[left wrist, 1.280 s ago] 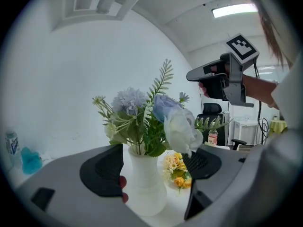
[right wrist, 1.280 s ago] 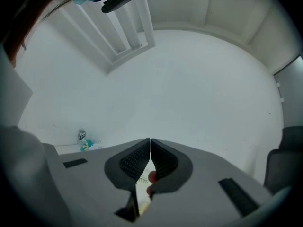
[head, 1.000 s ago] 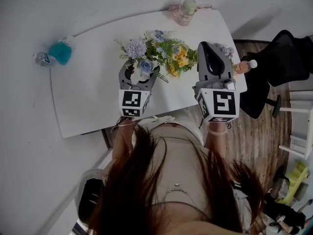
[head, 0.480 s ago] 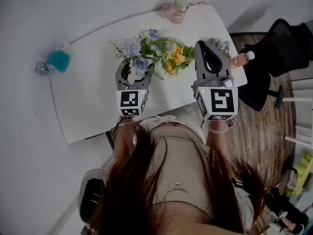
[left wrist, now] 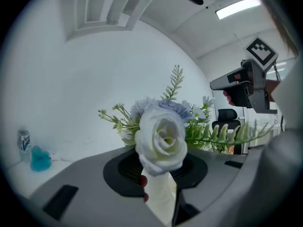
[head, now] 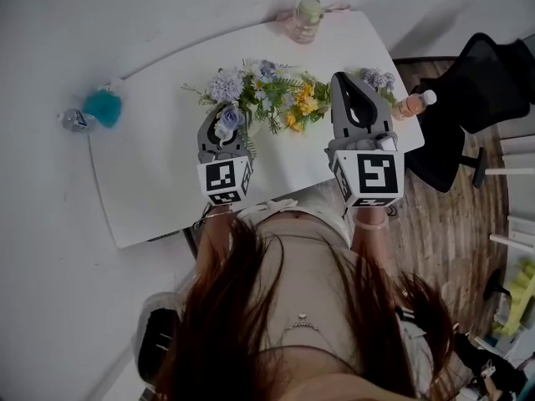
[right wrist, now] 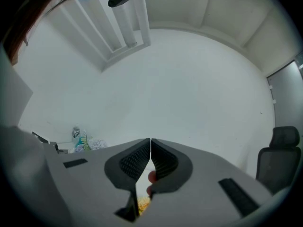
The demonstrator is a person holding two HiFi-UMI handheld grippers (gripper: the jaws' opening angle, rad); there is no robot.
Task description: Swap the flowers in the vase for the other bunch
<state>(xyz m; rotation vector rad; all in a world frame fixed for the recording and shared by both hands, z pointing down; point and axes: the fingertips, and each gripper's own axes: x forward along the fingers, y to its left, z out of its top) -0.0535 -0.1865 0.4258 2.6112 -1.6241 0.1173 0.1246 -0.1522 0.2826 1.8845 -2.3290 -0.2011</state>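
The left gripper (head: 224, 119) has just been closing its jaws. Before, they stood wide open. Now they squeeze the white rose (left wrist: 162, 138) of the bunch (head: 280, 98) lying on the table (head: 159, 182), upper middle. The right gripper (right wrist: 150, 145) stays pressed together, holding nothing.

Flowers (head: 284, 98) crowd the table's (head: 150, 174) middle; left side open

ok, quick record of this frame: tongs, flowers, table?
left tongs: jaws just closed in, gripping pale rose in flower bunch
right tongs: shut, empty, over table's right end
flower bunch: lying on white table; blue, purple, yellow blooms
glass jar: far table edge, contents unclear
bottle: table's right corner
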